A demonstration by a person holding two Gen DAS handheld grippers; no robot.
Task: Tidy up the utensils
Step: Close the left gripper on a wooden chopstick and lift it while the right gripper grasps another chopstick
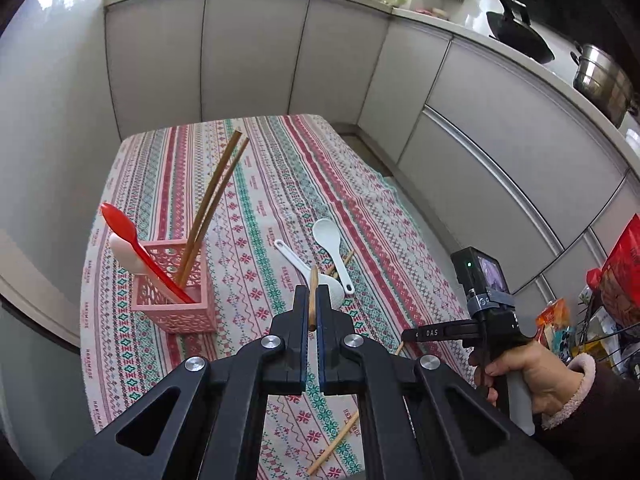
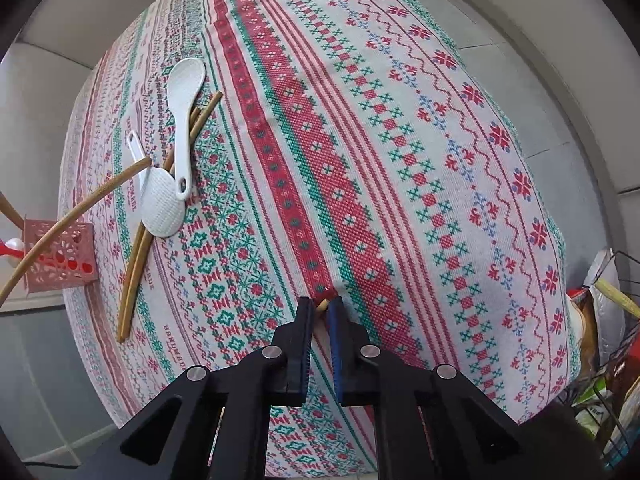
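My left gripper (image 1: 313, 300) is shut on a wooden chopstick (image 1: 313, 280), held above the patterned tablecloth (image 1: 280, 176). To its left stands a pink lattice basket (image 1: 172, 300) holding a red spoon (image 1: 132, 240), a white spoon and two chopsticks (image 1: 216, 192). A white rice paddle (image 2: 164, 204) and a white spoon (image 2: 184, 96) lie on loose chopsticks (image 2: 136, 272). My right gripper (image 2: 322, 305) points down at the cloth, shut on the end of a chopstick (image 2: 321, 303) lying there. In the left wrist view the right gripper (image 1: 405, 338) shows at the right, in a person's hand (image 1: 532, 380).
Grey kitchen cabinets (image 1: 256, 52) wrap behind and to the right of the table, with a wok (image 1: 520, 32) and a steel pot (image 1: 604, 80) on the counter. A wire rack with packets (image 2: 608, 340) stands off the table's right edge. The table's right side (image 2: 440, 160) is bare cloth.
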